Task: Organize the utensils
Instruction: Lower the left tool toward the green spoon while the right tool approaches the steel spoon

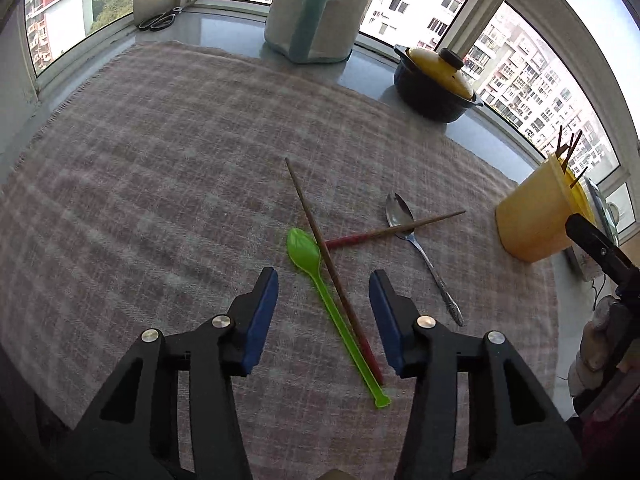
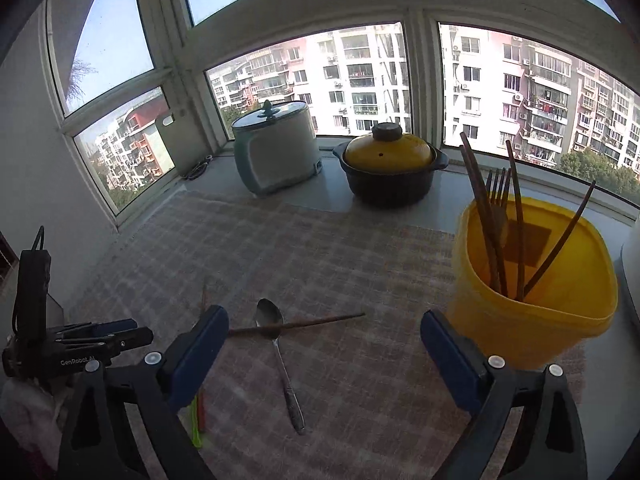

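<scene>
The left gripper is held spread over the green spoon and a chopstick on the cloth, while the right gripper is held wide, empty, near the yellow container.

You can read just one marking: "GenRobot.AI" in pale letters on the black side of the left gripper, seen at the left edge of your right wrist view. Nothing else carries legible text.

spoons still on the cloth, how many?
2. Green plastic spoon lies between the left hand-held gripper fingers, beside a chopstick; metal spoon lies farther right, under the other chopstick.
</scene>
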{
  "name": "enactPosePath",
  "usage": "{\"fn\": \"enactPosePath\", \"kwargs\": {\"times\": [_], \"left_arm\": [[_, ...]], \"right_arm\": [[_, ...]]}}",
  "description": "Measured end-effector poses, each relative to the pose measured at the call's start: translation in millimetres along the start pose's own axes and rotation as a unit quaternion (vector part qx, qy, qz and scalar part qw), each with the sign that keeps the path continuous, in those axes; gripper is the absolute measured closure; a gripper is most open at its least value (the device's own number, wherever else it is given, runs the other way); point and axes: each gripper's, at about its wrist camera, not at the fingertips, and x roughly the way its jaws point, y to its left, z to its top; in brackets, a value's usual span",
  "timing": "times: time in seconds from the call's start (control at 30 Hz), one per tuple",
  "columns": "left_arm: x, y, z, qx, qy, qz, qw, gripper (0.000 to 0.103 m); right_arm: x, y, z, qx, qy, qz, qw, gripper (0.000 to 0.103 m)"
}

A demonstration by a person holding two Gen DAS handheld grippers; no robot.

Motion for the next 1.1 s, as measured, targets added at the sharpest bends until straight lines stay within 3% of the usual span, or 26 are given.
{"fn": "enactPosePath", "kwargs": {"times": [0.17,0.23,0.6,1.1], "left_arm": [[16,-2,-6,-0.012,0.032,-0.033,0.9989,0.078],[23,-3,-7,-0.022,0.046,-0.048,0.9976,0.083],[53,-6,-1,-0.031,0.078,-0.047,0.9954,0.083],[70,-1,9,-0.031,0.087,-0.03,0.9953,0.083]], "right_arm": [[26,10,-10,-0.017,0.056,0.03,0.998,0.017],[39,12,-12,-0.016,0.081,0.04,0.996,0.026],[97,26,-21,-0.032,0.177,0.077,0.981,0.06],[138,28,-22,-0.039,0.228,0.082,0.97,0.07]]}}
